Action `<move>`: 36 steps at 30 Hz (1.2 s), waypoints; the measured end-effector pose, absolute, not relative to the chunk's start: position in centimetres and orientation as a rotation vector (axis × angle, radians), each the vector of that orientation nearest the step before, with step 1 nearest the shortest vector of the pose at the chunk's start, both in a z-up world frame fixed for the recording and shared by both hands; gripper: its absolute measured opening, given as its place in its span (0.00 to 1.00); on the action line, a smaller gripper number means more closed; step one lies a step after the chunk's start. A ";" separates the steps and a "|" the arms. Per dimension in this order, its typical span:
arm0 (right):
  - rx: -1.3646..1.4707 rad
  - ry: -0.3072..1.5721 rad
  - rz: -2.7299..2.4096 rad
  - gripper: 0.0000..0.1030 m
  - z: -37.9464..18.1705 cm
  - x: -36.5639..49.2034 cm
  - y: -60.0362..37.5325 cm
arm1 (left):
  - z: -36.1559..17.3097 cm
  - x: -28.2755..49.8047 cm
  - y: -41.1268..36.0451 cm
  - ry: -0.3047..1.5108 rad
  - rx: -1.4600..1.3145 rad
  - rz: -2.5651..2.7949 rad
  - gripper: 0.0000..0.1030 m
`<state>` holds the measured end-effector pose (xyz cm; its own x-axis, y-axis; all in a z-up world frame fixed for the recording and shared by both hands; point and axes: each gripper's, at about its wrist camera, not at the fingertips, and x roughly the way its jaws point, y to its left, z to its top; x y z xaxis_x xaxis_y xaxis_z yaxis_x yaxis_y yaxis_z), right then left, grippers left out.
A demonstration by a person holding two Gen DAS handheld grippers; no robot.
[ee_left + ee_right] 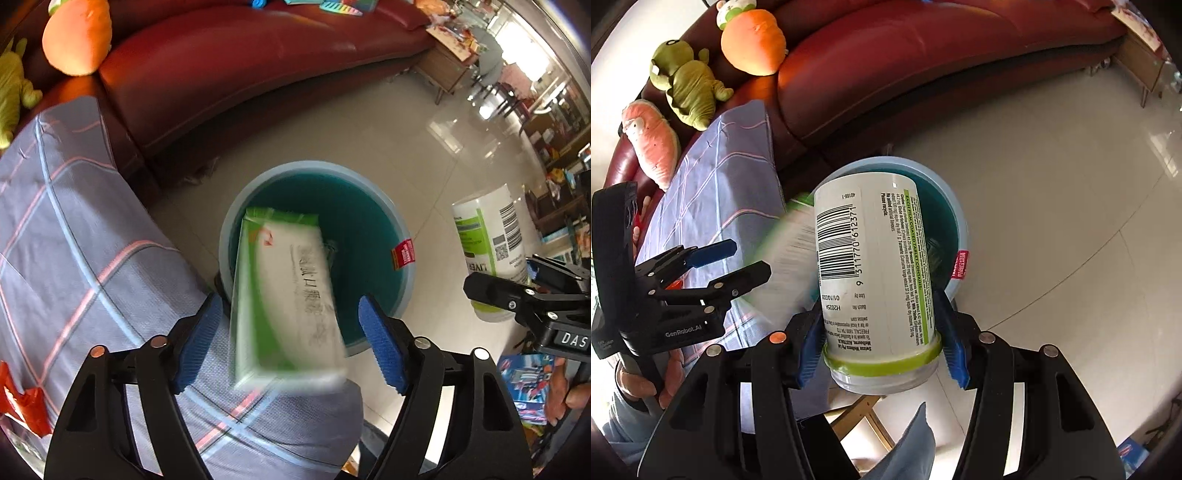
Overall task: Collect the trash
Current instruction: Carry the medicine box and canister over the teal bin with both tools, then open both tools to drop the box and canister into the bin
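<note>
One box (284, 295) loose between open left claw (291, 343) pads, above bin (369, 173).

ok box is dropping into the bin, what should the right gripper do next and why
Probably open the right gripper to drop the white bottle: its pads clamp the bottle, which hangs over the blue bin, and the left gripper is open, its box blurred above the bin.

Red sofa (923, 55) — plush toys (687, 85), checked cloth (74, 221).

Left gripper (291, 334): black angular frame, ribbed blue pads (382, 349), silver and copper-coloured round fasteners; right gripper (882, 341): the same build; white "GenRobot.AI" lettering; "DAS" on a black body.
</note>
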<state>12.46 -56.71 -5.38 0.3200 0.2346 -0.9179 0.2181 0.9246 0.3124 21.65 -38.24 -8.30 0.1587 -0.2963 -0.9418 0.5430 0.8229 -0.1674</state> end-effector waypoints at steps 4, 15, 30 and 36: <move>0.418 1.276 0.014 0.51 -6.2 13.1 -56.7 | -8.6 21.7 -37.6 1.284 0.228 -0.605 0.79; 0.391 1.320 0.046 0.51 -7.5 14.8 -54.8 | -7.8 20.7 -34.6 1.269 0.173 -0.579 0.86; 0.319 1.355 0.067 0.76 -7.4 16.5 -50.8 | -6.1 18.5 -28.0 1.251 0.083 -0.509 0.91; 0.288 1.358 0.060 0.77 -6.7 14.9 -49.1 | -5.6 16.9 -25.4 1.246 0.076 -0.489 0.91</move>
<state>14.87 -49.05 -6.68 0.2151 0.2086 -0.9540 0.1238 0.9632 0.2385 16.86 -25.44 -5.56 0.2308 -0.3149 -0.9207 0.3957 0.8948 -0.2068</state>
